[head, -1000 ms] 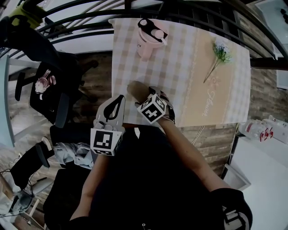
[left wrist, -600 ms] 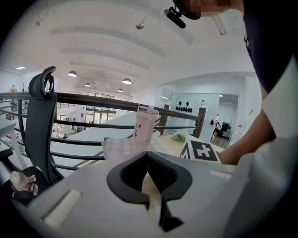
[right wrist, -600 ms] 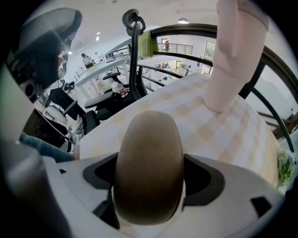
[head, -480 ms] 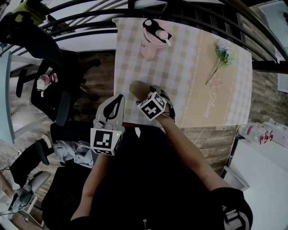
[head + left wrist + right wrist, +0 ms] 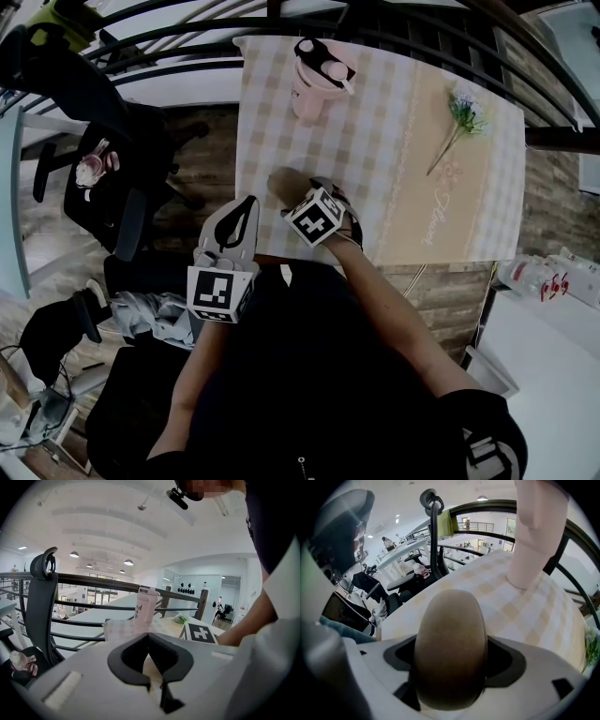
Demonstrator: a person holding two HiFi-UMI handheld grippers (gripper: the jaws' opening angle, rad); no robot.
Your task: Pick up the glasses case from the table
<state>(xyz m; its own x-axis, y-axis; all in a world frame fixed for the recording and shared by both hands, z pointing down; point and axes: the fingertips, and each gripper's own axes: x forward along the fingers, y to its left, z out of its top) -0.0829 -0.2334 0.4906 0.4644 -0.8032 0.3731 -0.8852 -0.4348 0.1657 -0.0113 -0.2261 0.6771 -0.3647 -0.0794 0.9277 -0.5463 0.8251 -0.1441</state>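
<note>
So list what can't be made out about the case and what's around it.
Case underside, and whether it is off the table: right gripper view, its own bulk hides it.
Case's near end: head view, under the cube of the right gripper.
Cup top: right gripper view, cut by the upper edge.
Cup print: left gripper view, too small.
Flower: right gripper view, cut by the right edge.

My right gripper [image 5: 294, 193] is reached out ahead, bare forearm [image 5: 394, 309] stretched forward, jaws clamped on the glasses case [image 5: 279, 181]. My left gripper [image 5: 247, 206] hangs just beside it, nearer my body, jaws pressed together at the tips.
</note>
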